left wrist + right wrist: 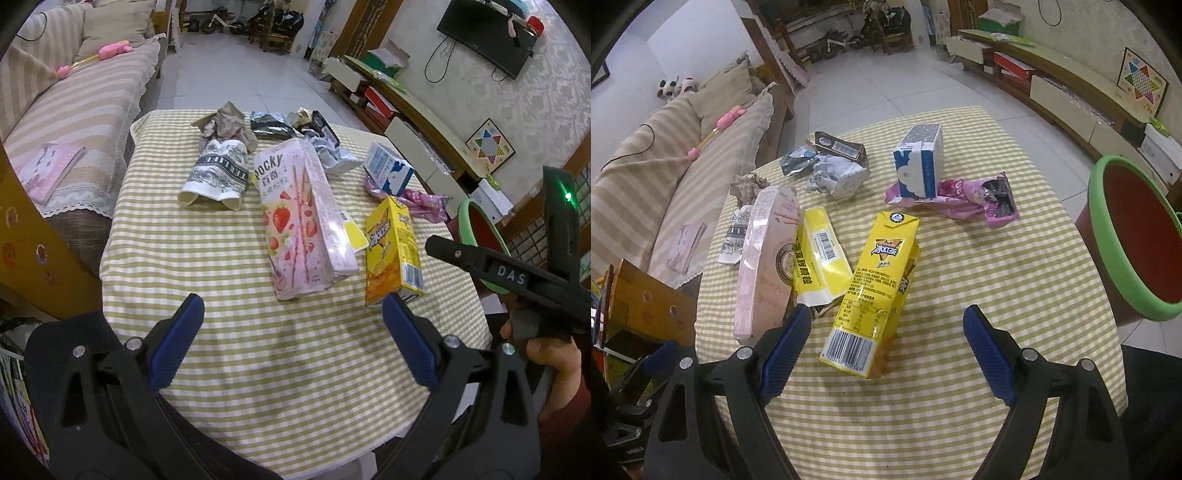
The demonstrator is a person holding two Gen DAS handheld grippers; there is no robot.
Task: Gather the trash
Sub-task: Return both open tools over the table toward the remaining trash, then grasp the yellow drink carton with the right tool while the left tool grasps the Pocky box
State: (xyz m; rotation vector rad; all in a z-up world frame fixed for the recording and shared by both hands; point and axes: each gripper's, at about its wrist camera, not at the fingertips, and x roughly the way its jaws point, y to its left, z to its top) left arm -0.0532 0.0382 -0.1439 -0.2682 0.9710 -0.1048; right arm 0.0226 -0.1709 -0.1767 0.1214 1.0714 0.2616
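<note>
Right wrist view: right tongs (pixel 886 332) hovering wide open, empty, tilting down over one yellow carton (pixel 871 291); left tongs (pixel 293 332) likewise gaping, empty; one bin (pixel 1123 236) standing beside the counter (pixel 1015 295).

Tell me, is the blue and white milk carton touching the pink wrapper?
Touching. In the right wrist view the blue and white milk carton stands on one end of the crumpled pink wrapper, which sticks out from under its base.

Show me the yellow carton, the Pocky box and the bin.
Yellow carton (pixel 871 291), right wrist view, on its printed side panel.
Pocky box (pixel 295 218), left wrist view, on its strawberry front face.
Bin (pixel 1123 254), right wrist view, on its green rim.
</note>
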